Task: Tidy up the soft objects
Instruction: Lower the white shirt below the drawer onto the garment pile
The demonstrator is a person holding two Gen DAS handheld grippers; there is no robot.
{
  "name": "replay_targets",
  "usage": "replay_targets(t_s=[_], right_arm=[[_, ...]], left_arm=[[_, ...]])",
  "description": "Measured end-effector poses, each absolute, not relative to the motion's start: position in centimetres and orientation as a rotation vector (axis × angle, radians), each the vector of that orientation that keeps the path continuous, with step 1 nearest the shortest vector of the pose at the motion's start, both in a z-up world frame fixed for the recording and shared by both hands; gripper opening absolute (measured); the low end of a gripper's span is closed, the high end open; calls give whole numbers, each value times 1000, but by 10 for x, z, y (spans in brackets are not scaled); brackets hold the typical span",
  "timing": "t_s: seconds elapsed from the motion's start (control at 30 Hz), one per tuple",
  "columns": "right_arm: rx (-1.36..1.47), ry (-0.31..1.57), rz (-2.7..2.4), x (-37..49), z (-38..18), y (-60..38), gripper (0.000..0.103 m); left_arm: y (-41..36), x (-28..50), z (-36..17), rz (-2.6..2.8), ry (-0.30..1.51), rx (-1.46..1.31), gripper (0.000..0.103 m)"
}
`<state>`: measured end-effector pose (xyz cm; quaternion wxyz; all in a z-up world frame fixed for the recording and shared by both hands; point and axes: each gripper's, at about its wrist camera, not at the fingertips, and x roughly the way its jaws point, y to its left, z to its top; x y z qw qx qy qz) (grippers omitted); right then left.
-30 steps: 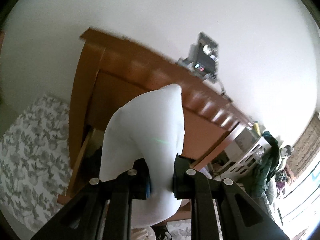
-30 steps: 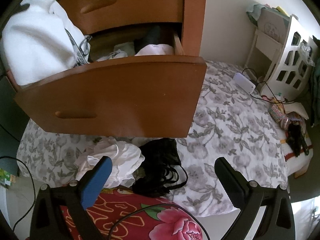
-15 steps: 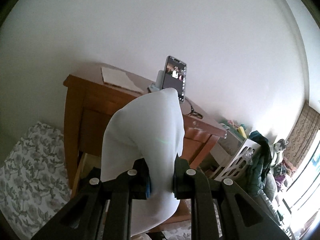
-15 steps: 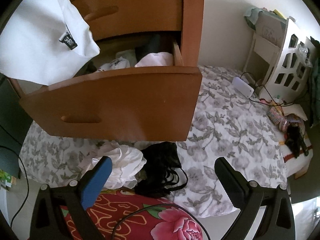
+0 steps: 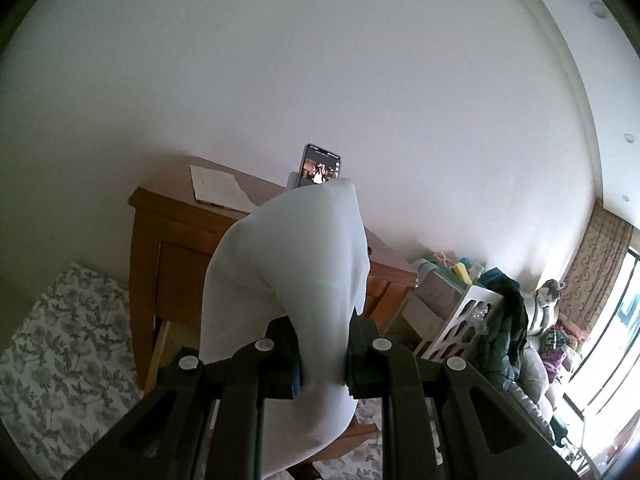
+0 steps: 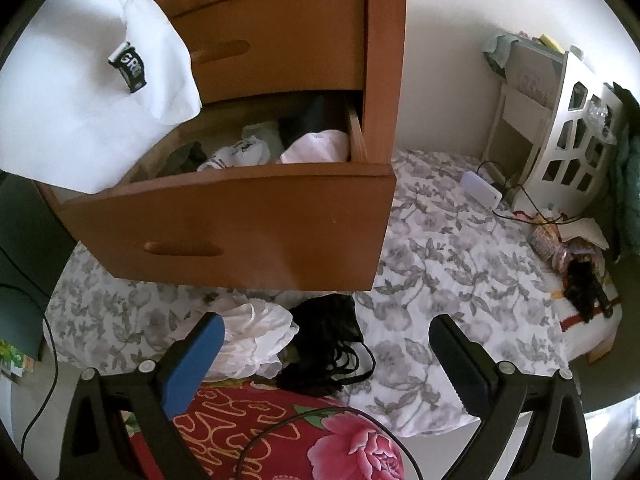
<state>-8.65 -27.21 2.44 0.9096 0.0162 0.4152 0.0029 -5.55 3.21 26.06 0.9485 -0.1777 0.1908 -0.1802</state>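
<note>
Holding white garment [image 5: 288, 280] pinched in left gripper [image 5: 322, 364]; right gripper [image 6: 324, 360] wide, empty; keep pinch firm, clear open drawer [image 6: 224, 216].

A white garment [image 5: 296, 280] fills the middle of the frame, pinched between the closed jaws of the left gripper [image 5: 322, 360], whose black arms spread across the bottom edge. The cloth bulges up above the jaws and hangs down below them. Behind it stands a wooden dresser [image 5: 160, 248] against a plain white wall [image 5: 320, 60]. On the dresser's top lie a sheet of paper [image 5: 216, 190] and an upright phone [image 5: 320, 166] with a lit screen. A flowered bedspread [image 5: 56, 340] covers the lower left. At right are a white cut-out shelf [image 5: 464, 320], dark clothing [image 5: 508, 320] and a bright window [image 5: 616, 352].
</note>
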Motion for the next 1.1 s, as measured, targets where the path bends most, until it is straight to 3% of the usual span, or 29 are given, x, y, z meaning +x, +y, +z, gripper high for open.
replay_targets(t_s=[0.47,1.1], right_arm=[[4,781,14,-119,49,-258,103],[-21,726,47,-151,59,-241,103]], left_arm=[[39,-101,269,-398,363,-357,16],[25,-129,242,-422,445,-334,16]])
